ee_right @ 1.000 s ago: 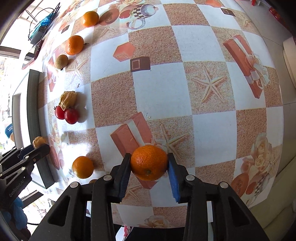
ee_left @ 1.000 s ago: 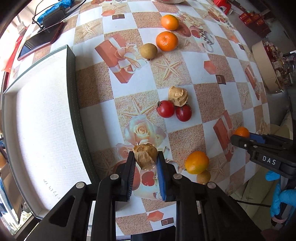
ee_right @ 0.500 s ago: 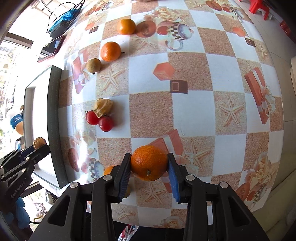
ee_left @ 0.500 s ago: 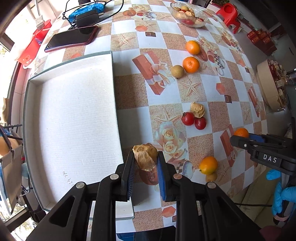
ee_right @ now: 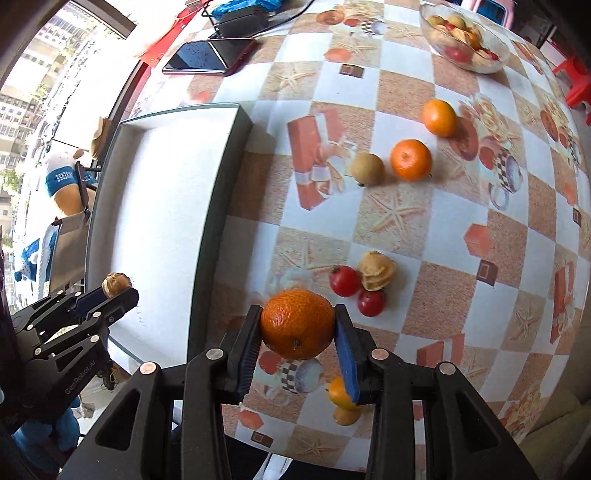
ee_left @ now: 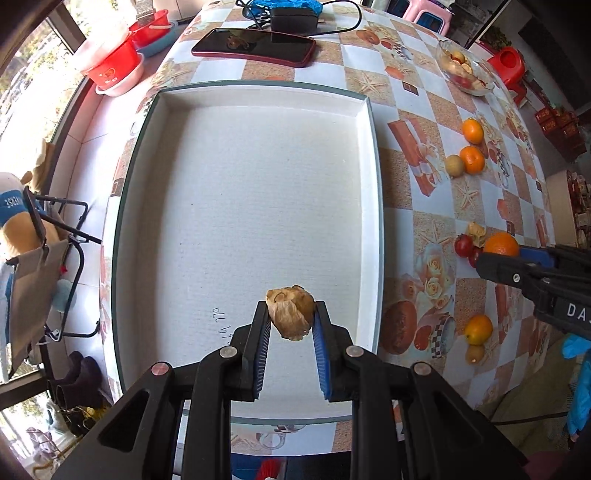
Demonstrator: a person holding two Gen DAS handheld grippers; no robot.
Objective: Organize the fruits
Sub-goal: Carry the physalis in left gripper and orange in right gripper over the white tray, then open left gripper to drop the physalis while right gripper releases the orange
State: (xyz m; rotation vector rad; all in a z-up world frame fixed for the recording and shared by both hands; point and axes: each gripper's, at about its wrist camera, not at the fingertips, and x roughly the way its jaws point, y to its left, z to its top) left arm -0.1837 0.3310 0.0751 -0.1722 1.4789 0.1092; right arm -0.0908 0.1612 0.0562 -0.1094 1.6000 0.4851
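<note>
My left gripper is shut on a papery husked fruit and holds it above the near part of the white tray. My right gripper is shut on an orange above the table, right of the tray. On the tablecloth lie two cherry tomatoes beside another husked fruit, two oranges, a brownish round fruit and an orange with a small fruit near the front edge. The left gripper shows in the right wrist view.
A red phone, a charger with cable and a glass bowl of fruit sit at the table's far side. Red basins stand on the sill to the left. The table edge drops off at the right and front.
My left gripper has carried the husked fruit left from over the tablecloth to over the tray. My right gripper has moved with the orange left toward the tray.
</note>
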